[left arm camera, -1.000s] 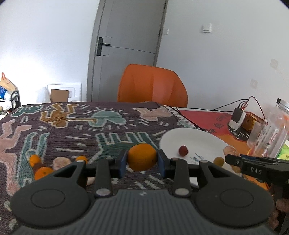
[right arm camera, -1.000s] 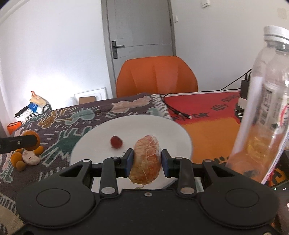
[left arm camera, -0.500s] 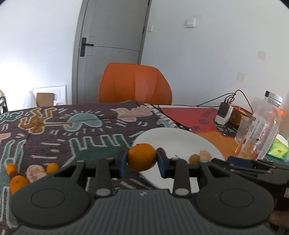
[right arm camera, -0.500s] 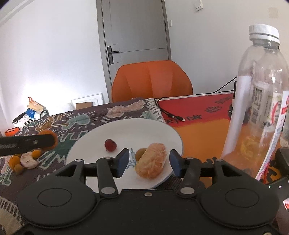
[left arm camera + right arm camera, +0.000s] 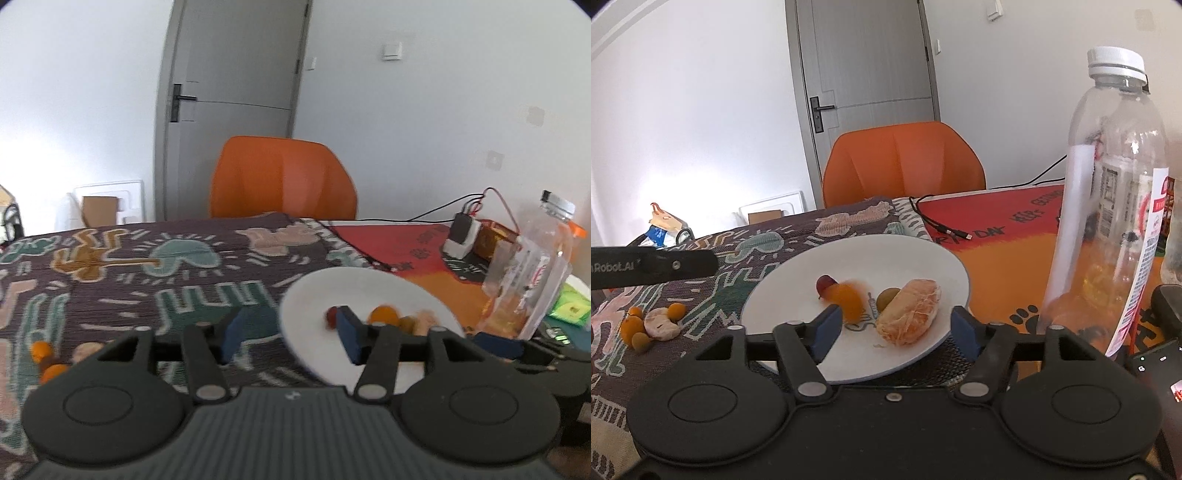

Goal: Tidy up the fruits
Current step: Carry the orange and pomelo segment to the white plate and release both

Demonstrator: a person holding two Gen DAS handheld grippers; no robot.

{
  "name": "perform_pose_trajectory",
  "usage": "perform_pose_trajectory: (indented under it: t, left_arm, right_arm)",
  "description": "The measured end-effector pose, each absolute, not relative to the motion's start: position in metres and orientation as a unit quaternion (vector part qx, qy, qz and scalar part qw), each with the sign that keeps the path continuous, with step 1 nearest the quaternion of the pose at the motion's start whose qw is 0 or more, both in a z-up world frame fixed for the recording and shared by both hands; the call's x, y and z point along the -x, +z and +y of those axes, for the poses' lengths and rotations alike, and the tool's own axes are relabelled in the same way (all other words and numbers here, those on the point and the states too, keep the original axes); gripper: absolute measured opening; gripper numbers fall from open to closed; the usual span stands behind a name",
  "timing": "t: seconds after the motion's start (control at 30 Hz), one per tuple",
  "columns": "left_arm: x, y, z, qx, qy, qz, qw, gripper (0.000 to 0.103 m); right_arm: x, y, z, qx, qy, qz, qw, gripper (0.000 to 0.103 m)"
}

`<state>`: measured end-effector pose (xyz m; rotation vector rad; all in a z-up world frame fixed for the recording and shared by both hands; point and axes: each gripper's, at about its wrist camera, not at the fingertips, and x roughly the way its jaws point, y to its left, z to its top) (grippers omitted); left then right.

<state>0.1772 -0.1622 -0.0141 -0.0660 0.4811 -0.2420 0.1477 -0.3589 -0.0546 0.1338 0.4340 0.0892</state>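
Observation:
A white plate (image 5: 908,254) (image 5: 362,284) lies on the patterned cloth. On it are a red grape (image 5: 824,283), a small orange (image 5: 846,301) blurred by motion, a green fruit (image 5: 887,298) and a peeled citrus piece (image 5: 910,312). My left gripper (image 5: 288,334) is open and empty at the plate's left rim; the orange (image 5: 384,315) lies beyond it. My right gripper (image 5: 894,330) is open and empty, just in front of the peeled piece. Several small oranges and a peeled piece (image 5: 659,323) lie on the cloth to the left.
A clear plastic bottle (image 5: 1108,206) stands close on the right, next to a phone (image 5: 1160,373). An orange chair (image 5: 901,162) is behind the table. A cable (image 5: 945,230) and a charger (image 5: 461,236) lie on the red mat.
My left gripper moved right over the plate, opened and let the orange go; it drops or rolls onto the plate. My right gripper let go of the peeled piece, opened wider and backed off.

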Motion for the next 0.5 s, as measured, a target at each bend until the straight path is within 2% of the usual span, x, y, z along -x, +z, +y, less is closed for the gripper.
perform_pose_trajectory:
  t: [0.1, 0.17, 0.23, 0.5]
  left_arm:
    - [-0.171, -0.015, -0.147, 0.035, -0.102, 0.235, 0.966, 0.067]
    - [-0.167, -0.015, -0.137, 0.039, -0.086, 0.235, 0.967, 0.078]
    - [-0.163, -0.014, -0.127, 0.042, -0.071, 0.229, 0.970, 0.082]
    - [-0.149, -0.013, -0.093, 0.046, -0.026, 0.227, 0.973, 0.090]
  right_arm:
    - [-0.147, -0.054, -0.353, -0.067, 0.050, 0.215, 0.973, 0.071]
    - [-0.146, -0.054, -0.348, -0.064, 0.052, 0.213, 0.974, 0.074]
    - [-0.145, -0.053, -0.343, -0.064, 0.056, 0.213, 0.973, 0.075]
    - [-0.141, -0.048, -0.323, -0.059, 0.068, 0.209, 0.974, 0.089]
